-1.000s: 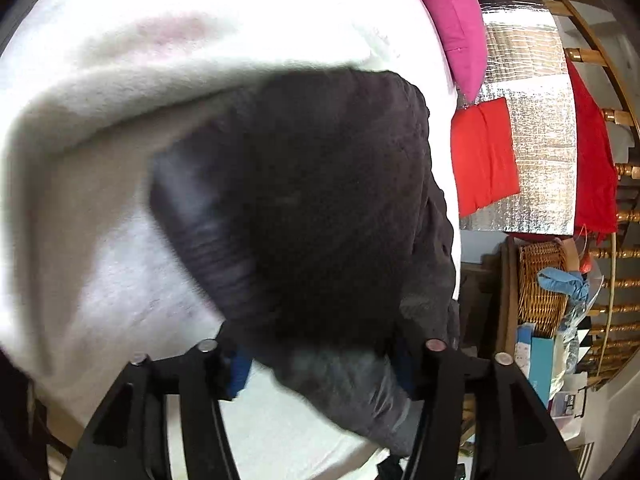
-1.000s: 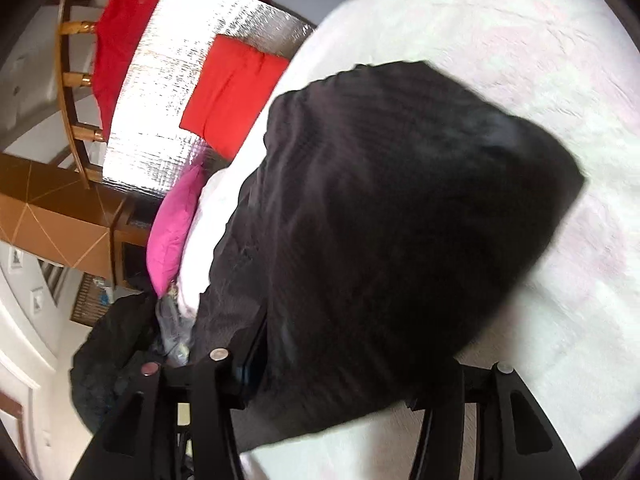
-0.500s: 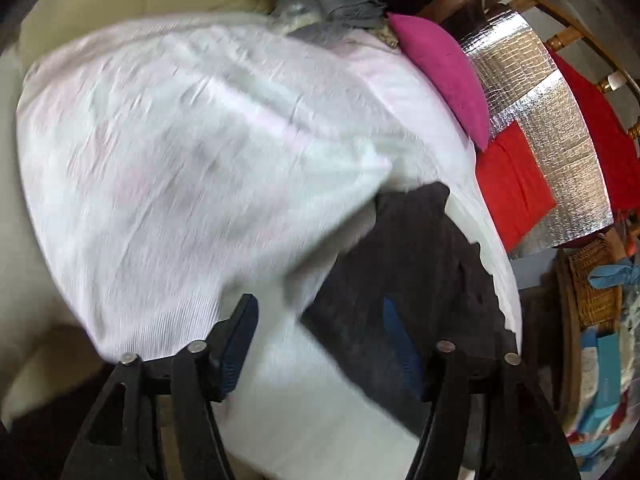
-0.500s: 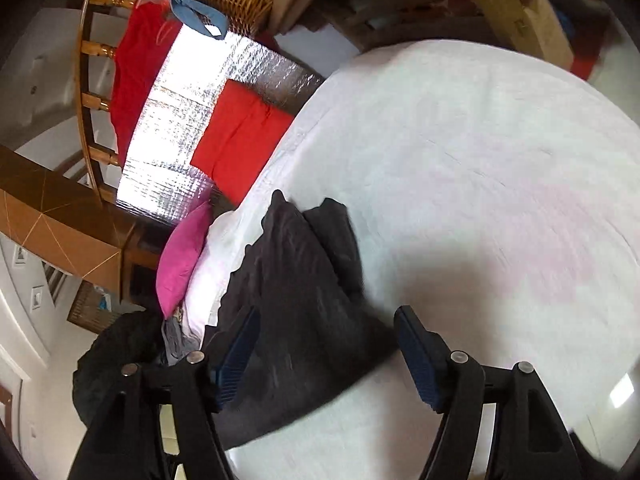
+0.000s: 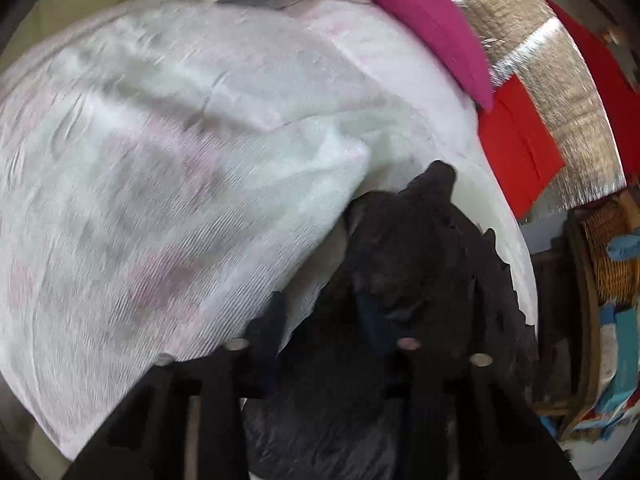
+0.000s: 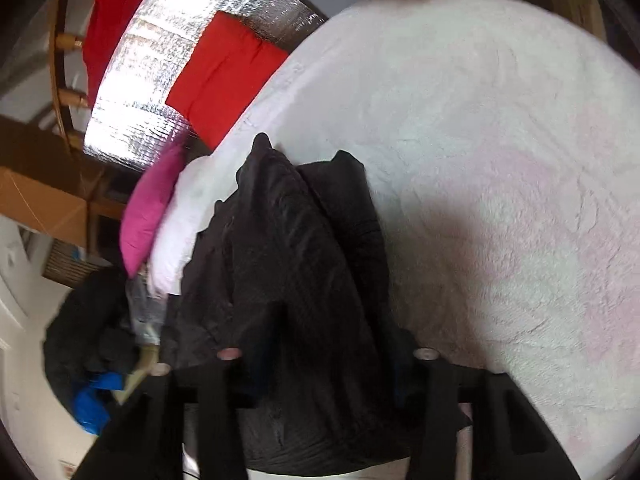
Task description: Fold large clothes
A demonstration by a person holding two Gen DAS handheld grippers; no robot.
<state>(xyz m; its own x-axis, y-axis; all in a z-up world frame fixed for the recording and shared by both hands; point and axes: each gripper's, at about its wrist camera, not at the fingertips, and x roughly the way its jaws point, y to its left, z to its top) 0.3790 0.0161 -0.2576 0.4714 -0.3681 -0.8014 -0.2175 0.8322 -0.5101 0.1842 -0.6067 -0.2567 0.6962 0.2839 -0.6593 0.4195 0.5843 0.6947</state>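
Right now the black garment [image 6: 296, 280] sits bunched in a tall heap in the lower middle of the right wrist view, on the white fluffy blanket [image 6: 500, 160] that fills the right and upper right of that frame. The right gripper [image 6: 332, 344] has just been closing, and the dark cloth lies between its two black fingers at the bottom of the frame; it looks clenched on the garment, the fabric swelling up out of the jaws. In the left wrist view the same black garment [image 5: 416, 264] fills the lower right, and the left gripper [image 5: 320, 320] has likewise just been closing with a fold of it between the jaws, grasping it. Beside that, a thin white cloth with faint pink patches [image 5: 160, 184] billows across the left and centre of the frame, blurred, its edge overlapping the dark heap. A pink cushion [image 5: 428, 20] lies at the upper right there, touching the blanket's far edge, and a silver foil sheet [image 5: 560, 80] with a red cloth [image 5: 520, 144] on it stands further right. A wicker basket [image 5: 612, 252] sits at the right edge. In the right wrist view a dark pile with something blue [image 6: 92, 360] lies at the lower left.
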